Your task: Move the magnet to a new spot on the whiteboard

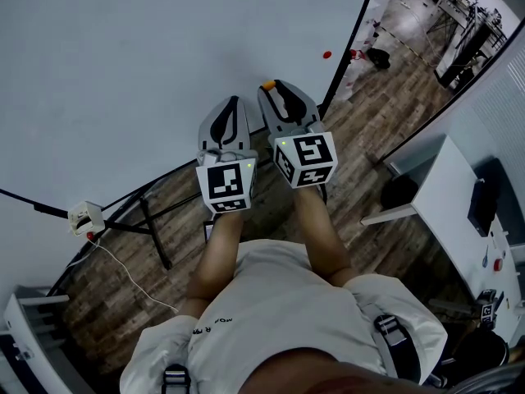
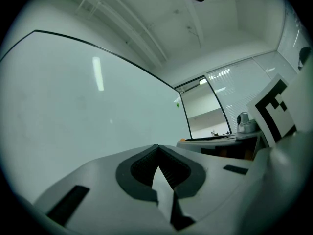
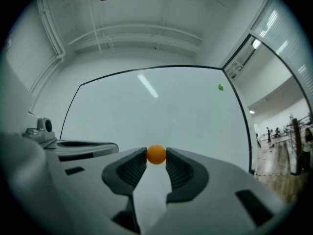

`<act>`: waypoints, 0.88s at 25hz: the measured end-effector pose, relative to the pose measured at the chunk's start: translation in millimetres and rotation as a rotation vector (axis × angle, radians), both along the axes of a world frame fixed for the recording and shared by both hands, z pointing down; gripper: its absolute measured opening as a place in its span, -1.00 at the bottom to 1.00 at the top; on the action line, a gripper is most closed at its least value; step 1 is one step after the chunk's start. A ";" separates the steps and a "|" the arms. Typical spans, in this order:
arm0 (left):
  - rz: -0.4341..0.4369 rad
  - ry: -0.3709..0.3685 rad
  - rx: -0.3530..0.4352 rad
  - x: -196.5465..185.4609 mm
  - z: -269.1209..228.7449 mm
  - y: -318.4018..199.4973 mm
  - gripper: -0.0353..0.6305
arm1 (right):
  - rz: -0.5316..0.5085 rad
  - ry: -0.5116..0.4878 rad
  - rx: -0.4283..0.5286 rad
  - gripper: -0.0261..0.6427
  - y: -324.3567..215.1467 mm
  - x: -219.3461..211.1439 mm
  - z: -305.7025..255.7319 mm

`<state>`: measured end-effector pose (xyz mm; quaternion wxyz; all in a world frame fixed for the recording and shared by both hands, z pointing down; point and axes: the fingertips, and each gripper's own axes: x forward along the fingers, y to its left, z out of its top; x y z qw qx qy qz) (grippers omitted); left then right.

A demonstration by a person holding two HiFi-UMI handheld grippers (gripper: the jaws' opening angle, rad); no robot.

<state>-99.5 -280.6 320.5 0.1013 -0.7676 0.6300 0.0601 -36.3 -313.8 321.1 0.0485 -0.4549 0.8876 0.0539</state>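
Our right gripper (image 3: 156, 156) pinches the orange magnet (image 3: 156, 153) before the whiteboard (image 3: 146, 114); our left gripper (image 2: 157, 148) is closed and empty.

The whiteboard (image 1: 164, 56) lies bare over nearly its whole face, so there is wide free room across it. Only a small magnet (image 1: 327, 54) sits near its right edge, and the left gripper (image 1: 233, 103) hangs close before the board's lower part.
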 end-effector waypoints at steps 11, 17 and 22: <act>-0.003 0.006 -0.004 -5.1 1.2 0.6 -0.88 | 0.015 0.003 -0.016 -0.53 -13.5 -3.4 -2.5; -0.004 0.008 -0.004 -4.3 0.4 0.1 -0.88 | 0.013 0.003 -0.022 -0.53 -19.8 -3.1 -4.6; -0.007 0.012 -0.001 -5.4 -0.6 -0.2 -0.88 | 0.004 0.004 -0.021 -0.53 -24.0 -7.8 -8.0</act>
